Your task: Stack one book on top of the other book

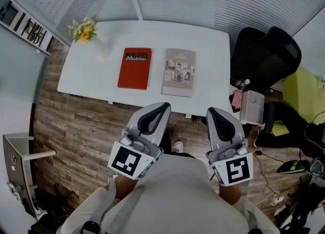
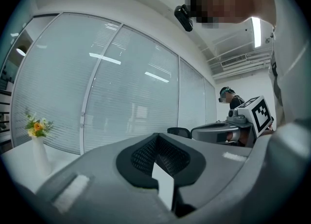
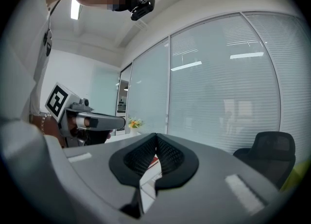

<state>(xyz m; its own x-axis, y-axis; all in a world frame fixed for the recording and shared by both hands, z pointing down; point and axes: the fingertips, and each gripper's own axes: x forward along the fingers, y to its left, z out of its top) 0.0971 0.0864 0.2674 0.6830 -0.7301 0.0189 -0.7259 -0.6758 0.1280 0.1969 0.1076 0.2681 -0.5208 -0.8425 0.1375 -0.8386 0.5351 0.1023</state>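
Short of the counter, our left tool and right tool clenched empty; red book, grey book unstacked

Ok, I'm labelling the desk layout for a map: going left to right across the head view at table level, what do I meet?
Vase of flowers → red book → grey book → black office chair
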